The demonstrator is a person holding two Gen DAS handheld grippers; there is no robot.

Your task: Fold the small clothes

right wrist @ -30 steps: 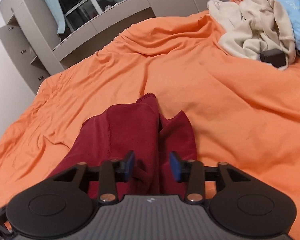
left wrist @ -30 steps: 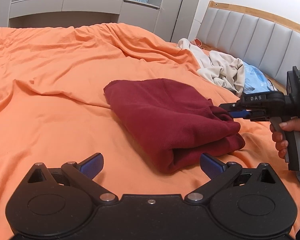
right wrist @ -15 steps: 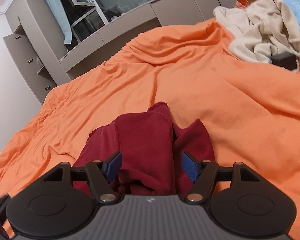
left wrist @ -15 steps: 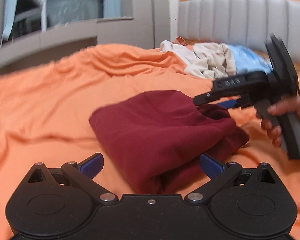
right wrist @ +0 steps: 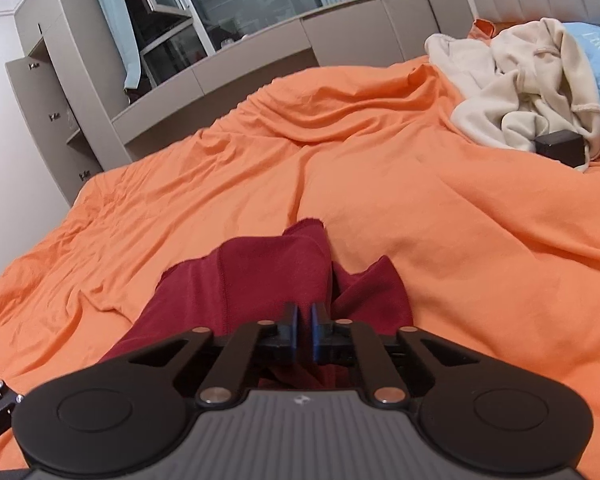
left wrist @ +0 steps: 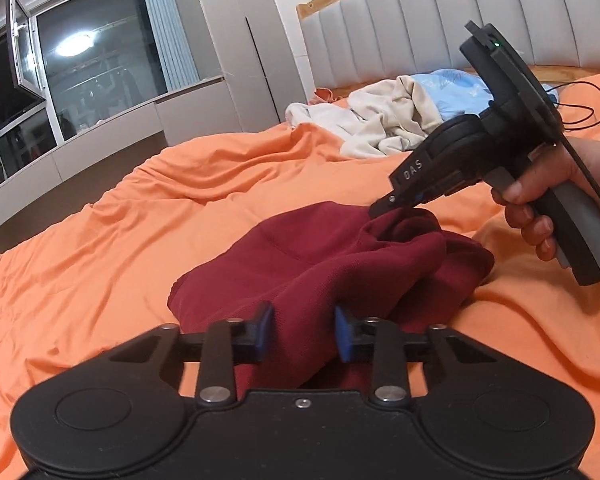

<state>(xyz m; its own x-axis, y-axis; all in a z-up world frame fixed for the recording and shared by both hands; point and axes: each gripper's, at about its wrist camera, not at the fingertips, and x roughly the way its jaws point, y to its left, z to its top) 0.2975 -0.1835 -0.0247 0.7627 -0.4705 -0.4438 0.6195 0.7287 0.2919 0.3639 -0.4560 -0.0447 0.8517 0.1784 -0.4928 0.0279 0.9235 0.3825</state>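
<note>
A dark red garment [left wrist: 320, 256] lies bunched on the orange bedsheet [left wrist: 120, 248]. My left gripper [left wrist: 303, 334] sits at its near edge; its jaws are closing, and a fold of the red cloth fills the gap and touches both blue pads. A hand [left wrist: 540, 200] holds my right gripper [left wrist: 380, 210], which pinches the far right corner of the cloth and lifts it into a peak. In the right wrist view, the right gripper [right wrist: 304, 328] has its pads nearly together over the red garment [right wrist: 260, 280].
A heap of beige clothes [left wrist: 380, 128] and a light blue item [left wrist: 456, 88] lie by the grey padded headboard [left wrist: 420, 20]. A small black box [right wrist: 560, 146] rests at the heap's edge. Grey cabinets and a window [left wrist: 100, 60] line the bed's far side.
Both grippers have closed on the red garment; the left one moved in to its near edge and rolled. The right one now lifts its corner.
</note>
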